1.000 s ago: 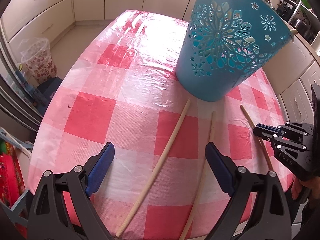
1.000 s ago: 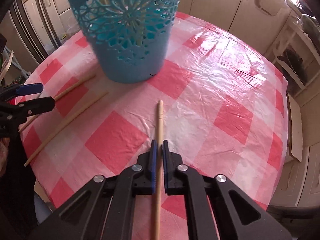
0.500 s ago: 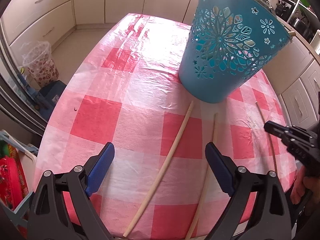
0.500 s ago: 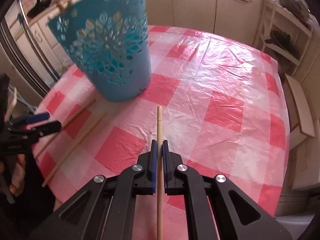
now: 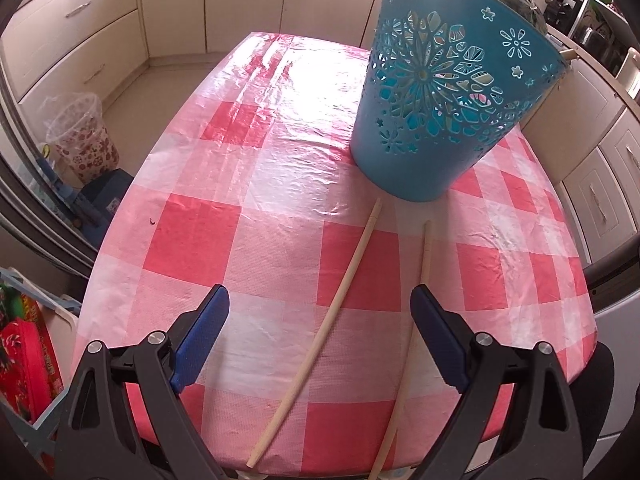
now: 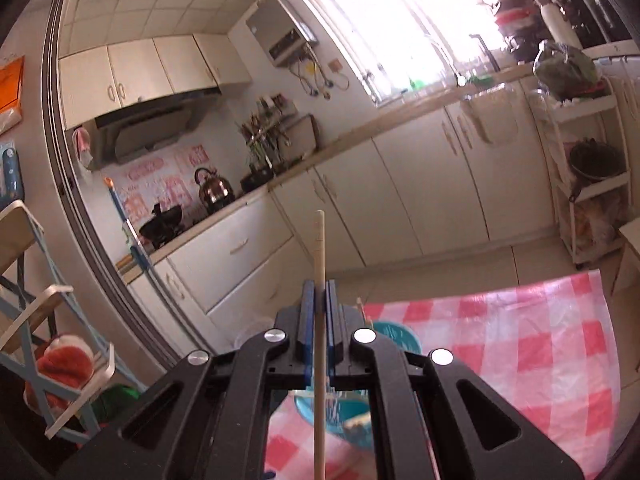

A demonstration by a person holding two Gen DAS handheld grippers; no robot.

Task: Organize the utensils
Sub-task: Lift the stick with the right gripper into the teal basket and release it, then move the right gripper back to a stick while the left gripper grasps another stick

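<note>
— What changed?
— The right gripper (image 6: pixel 320 292), clenched on a stick (image 6: pixel 319 320), has risen above the bin (image 5: pixel 452 96); it now faces cabinets (image 6: pixel 400 200), not cloth.
— And the left gripper (image 5: pixel 318 344)?
— Released, hovering over the checked cloth (image 5: pixel 240 184). Two sticks (image 5: pixel 344 284) lie before the bin.
— Anything inside the bin?
— A stick tip at its rim.

Right tool (image 6: pixel 319 292) pinched closed, pointing level; left tool (image 5: pixel 320 320) spread wide
</note>
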